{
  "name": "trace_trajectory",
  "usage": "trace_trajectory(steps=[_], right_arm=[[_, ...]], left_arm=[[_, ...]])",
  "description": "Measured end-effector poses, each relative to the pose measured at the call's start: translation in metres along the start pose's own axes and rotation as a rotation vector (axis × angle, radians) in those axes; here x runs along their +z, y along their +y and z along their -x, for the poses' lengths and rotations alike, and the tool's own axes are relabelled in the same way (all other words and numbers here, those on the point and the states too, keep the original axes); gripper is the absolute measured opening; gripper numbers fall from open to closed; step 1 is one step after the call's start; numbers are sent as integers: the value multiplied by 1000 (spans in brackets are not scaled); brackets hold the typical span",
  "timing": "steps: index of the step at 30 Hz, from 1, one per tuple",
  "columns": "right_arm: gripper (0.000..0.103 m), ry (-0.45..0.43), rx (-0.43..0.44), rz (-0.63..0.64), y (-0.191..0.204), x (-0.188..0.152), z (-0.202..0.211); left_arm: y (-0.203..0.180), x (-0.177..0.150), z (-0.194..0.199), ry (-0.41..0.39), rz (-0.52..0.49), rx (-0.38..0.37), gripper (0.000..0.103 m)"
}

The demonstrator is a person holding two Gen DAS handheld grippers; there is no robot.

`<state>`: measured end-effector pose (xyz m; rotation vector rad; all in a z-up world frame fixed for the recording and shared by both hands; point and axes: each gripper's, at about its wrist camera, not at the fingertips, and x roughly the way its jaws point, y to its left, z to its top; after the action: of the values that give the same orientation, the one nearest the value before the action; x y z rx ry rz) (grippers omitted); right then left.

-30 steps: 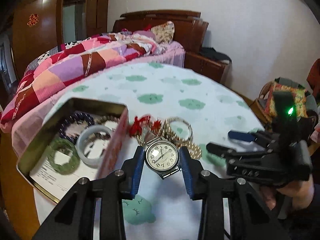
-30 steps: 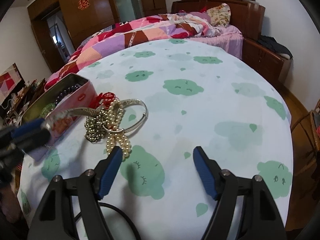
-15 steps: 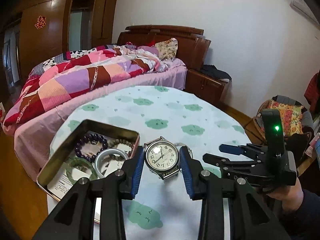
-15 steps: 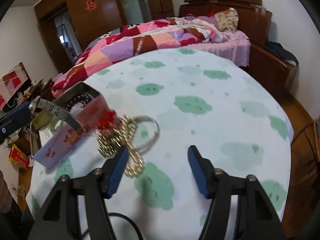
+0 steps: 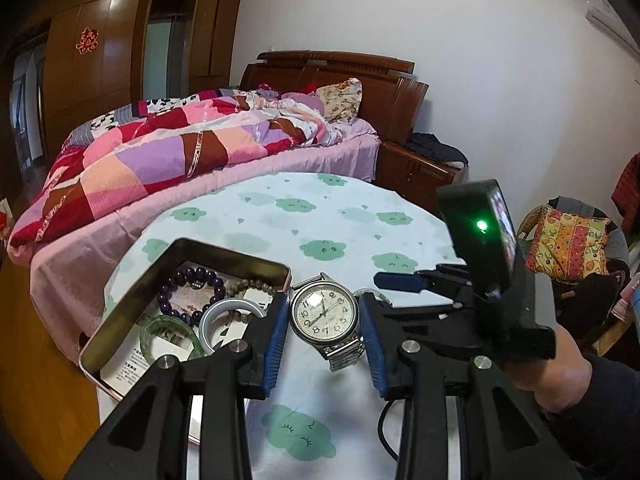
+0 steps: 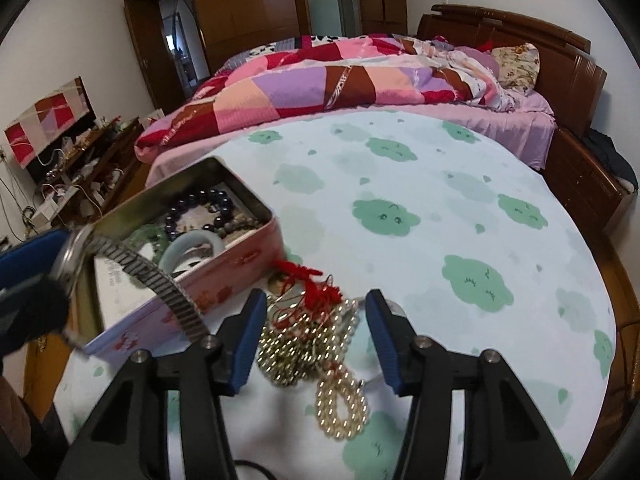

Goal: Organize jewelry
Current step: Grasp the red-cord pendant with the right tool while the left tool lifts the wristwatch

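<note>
Left gripper (image 5: pixel 323 320) clamped on a wristwatch (image 5: pixel 325 314) held above the table (image 5: pixel 360 216), right gripper (image 6: pixel 316 336) jaws apart and just closing, pearl-and-chain jewelry heap (image 6: pixel 316 344) between them ungripped, open tin (image 6: pixel 208 284) of bangles beyond, bed (image 6: pixel 360 80) behind.

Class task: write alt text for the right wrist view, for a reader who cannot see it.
Open right tongs straddle a tangled pile of pearl and gold bead strands on a cloud-print tablecloth. At left, a tin holds bracelets, and blue-padded left tongs hold a wristwatch.
</note>
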<state>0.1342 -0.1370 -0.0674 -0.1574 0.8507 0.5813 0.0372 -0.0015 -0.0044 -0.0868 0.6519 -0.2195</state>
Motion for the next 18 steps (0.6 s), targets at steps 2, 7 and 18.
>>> trace_trajectory(steps=[2, 7, 18], right_arm=[[51, 11, -13, 1, -3, 3, -6], [45, 48, -19, 21, -8, 6, -24], [7, 23, 26, 45, -5, -2, -11]], left_arm=[[3, -2, -6, 12, 11, 1, 36], [8, -7, -14, 34, 26, -1, 36], [4, -6, -11, 30, 17, -12, 36]])
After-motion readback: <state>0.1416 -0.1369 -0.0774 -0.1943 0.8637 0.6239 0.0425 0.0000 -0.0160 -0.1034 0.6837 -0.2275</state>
